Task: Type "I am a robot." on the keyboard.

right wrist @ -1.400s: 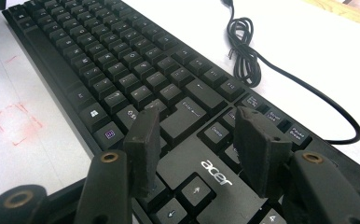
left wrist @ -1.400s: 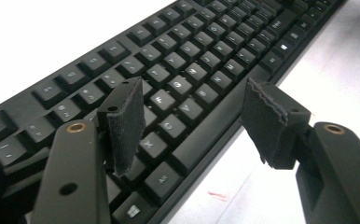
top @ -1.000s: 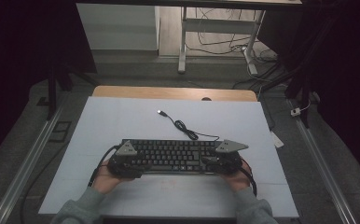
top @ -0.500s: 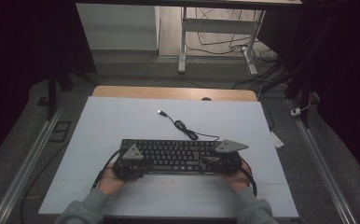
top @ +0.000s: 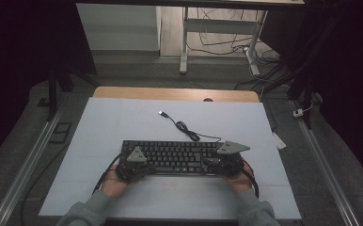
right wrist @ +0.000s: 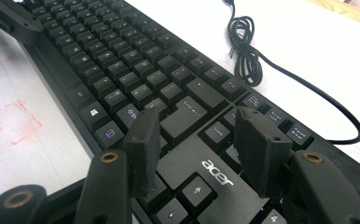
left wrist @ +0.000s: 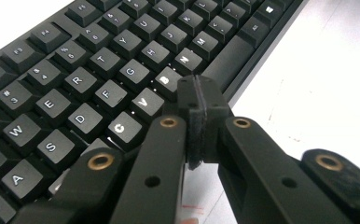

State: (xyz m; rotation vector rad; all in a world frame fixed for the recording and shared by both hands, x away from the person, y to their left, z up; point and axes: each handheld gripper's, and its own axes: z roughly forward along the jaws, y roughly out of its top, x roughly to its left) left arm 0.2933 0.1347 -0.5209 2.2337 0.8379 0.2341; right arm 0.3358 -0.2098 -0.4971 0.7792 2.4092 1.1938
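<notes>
Both fingers hover over the keyboard [top: 170, 155]: left [left wrist: 197, 100] just closed empty, right [right wrist: 197, 140] apart.

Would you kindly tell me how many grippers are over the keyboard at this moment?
2. The left gripper, jaws shut with nothing between them, is at the keyboard's left end; the right gripper, jaws open, is at its right end.

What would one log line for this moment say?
left claw: just closed, empty, over spacebar | right claw: open above arrow keys | keyboard: flat on table

High view overhead facing forward, gripper views close, all sharing keyboard [top: 170, 156]
</notes>
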